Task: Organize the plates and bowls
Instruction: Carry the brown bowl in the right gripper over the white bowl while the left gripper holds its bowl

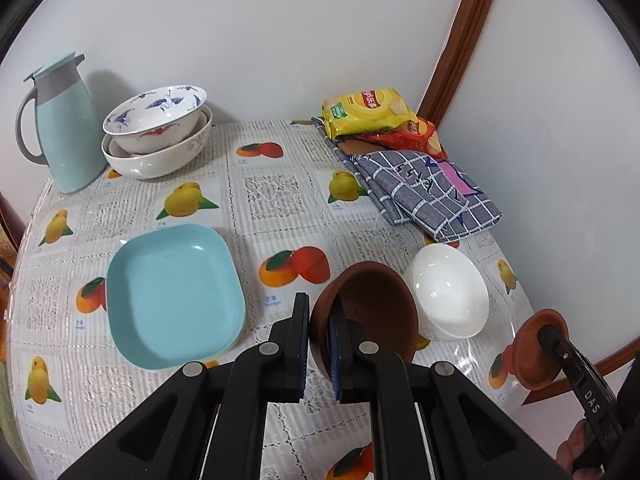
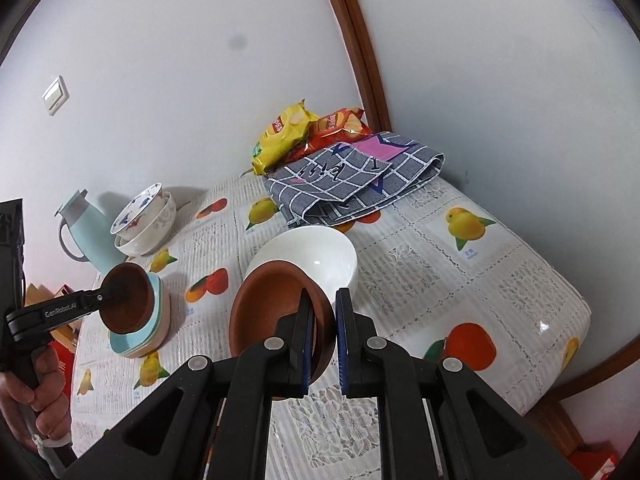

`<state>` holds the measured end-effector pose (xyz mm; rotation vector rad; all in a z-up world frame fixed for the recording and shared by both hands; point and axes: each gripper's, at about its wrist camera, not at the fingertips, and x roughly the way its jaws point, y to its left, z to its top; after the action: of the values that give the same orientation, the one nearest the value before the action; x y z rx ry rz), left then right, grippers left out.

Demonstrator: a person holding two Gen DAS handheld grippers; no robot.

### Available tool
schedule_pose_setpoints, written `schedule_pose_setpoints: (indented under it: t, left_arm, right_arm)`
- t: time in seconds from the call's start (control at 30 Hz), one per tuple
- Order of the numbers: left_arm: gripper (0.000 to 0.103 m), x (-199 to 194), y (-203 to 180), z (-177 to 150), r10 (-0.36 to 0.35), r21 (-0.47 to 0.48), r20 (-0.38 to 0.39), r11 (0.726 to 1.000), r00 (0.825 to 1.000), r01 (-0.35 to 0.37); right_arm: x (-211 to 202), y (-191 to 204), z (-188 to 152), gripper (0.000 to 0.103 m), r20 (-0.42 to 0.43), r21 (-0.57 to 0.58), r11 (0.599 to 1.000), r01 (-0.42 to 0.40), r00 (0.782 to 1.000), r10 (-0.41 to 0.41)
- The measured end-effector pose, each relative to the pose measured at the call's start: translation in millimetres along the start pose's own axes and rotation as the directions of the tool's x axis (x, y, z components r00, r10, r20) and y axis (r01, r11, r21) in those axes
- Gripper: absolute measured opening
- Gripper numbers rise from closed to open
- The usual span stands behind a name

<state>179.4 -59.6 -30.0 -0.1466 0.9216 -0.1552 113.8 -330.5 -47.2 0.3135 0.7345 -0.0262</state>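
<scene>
Brown bowls were in both grippers. The left gripper (image 1: 319, 344) pinched the rim of one brown bowl (image 1: 368, 308), tilted and lifted between the blue square plate (image 1: 176, 296) and the white bowl (image 1: 450, 292). The right gripper (image 2: 322, 340) clamped the rim of the second brown bowl (image 2: 268, 312), raised just in front of that white bowl (image 2: 316, 256). Behind, two patterned bowls (image 1: 160, 132) stood nested beside a pale blue jug (image 1: 60, 120). A checked cloth (image 1: 424, 192) and snack bags (image 1: 372, 112) lay at the far corner of the fruit-printed tablecloth (image 1: 272, 192).
</scene>
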Motion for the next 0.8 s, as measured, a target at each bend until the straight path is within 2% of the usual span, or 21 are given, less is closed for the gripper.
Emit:
schedule_pose_setpoints:
  t: [0.23, 0.8]
  left_arm:
    - [0.009, 6.9, 6.0, 6.7, 0.009, -0.014, 0.000, 1.000, 1.000, -0.009]
    - [0.009, 53.2, 15.6, 17.9, 0.025, -0.029, -0.064, 0.999, 0.998, -0.027]
  right_arm:
    - [19.6, 1.8, 10.0, 0.010, -0.017, 0.002, 1.000, -0.002, 1.000, 0.002]
    - [90.4, 6.1, 23.5, 0.010, -0.092, -0.027, 1.000, 0.014, 0.996, -0.017]
